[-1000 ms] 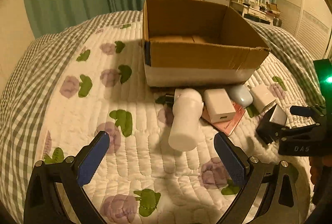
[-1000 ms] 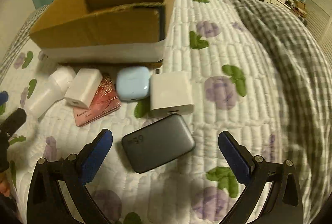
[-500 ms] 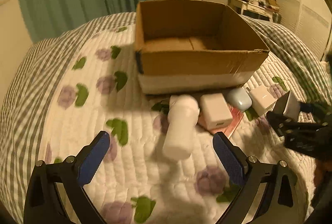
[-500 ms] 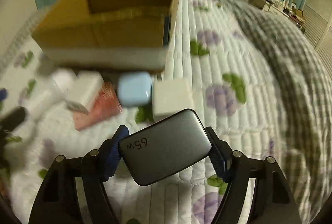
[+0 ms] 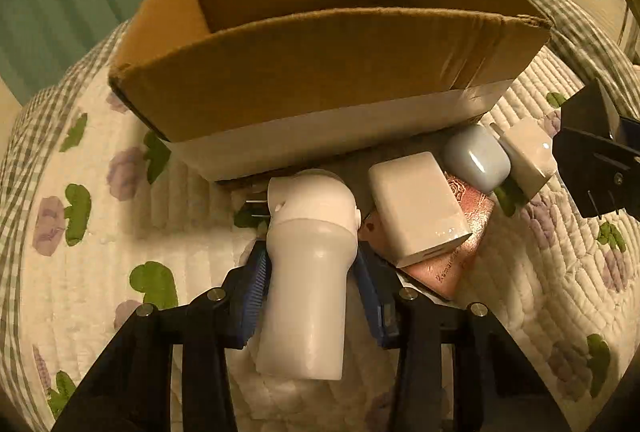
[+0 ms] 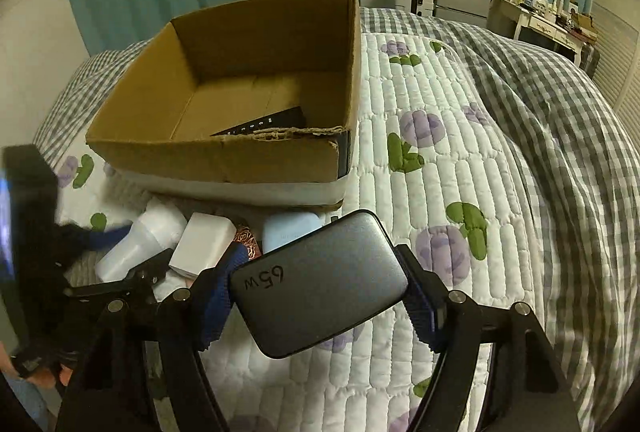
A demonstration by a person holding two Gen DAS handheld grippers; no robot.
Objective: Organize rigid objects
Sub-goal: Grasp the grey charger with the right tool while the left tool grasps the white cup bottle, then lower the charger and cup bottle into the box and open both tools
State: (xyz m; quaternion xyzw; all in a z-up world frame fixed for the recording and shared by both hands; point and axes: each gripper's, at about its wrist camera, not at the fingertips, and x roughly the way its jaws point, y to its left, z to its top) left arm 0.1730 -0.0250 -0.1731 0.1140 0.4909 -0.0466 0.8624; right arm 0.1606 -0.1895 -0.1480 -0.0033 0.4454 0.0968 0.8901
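the left gripper [image 5: 312,284] is clamping its blue pads on a white plug-in device [image 5: 308,272] that is lying on the quilted bedspread [image 5: 100,232], one pad on each side of its pale body, its rounded head with two metal prongs pointing toward the cardboard box [image 5: 320,72]. just beside it a white charger block [image 5: 416,212] is resting partly on a pink booklet [image 5: 460,252], and past those a pale blue earbud case [image 5: 476,158] and a white wall adapter [image 5: 528,156] are sitting close to the box's near wall.

the right gripper [image 6: 320,284] is gripping a dark grey charger marked 65w [image 6: 320,280] between its blue pads and is holding it clear of the bedspread, in front of the box's near right corner. inside the box, a flat black item [image 6: 266,122] with small white markings is lying against the near wall; what it is cannot be told. a grey checked blanket [image 6: 560,112] is covering the bed's right side.
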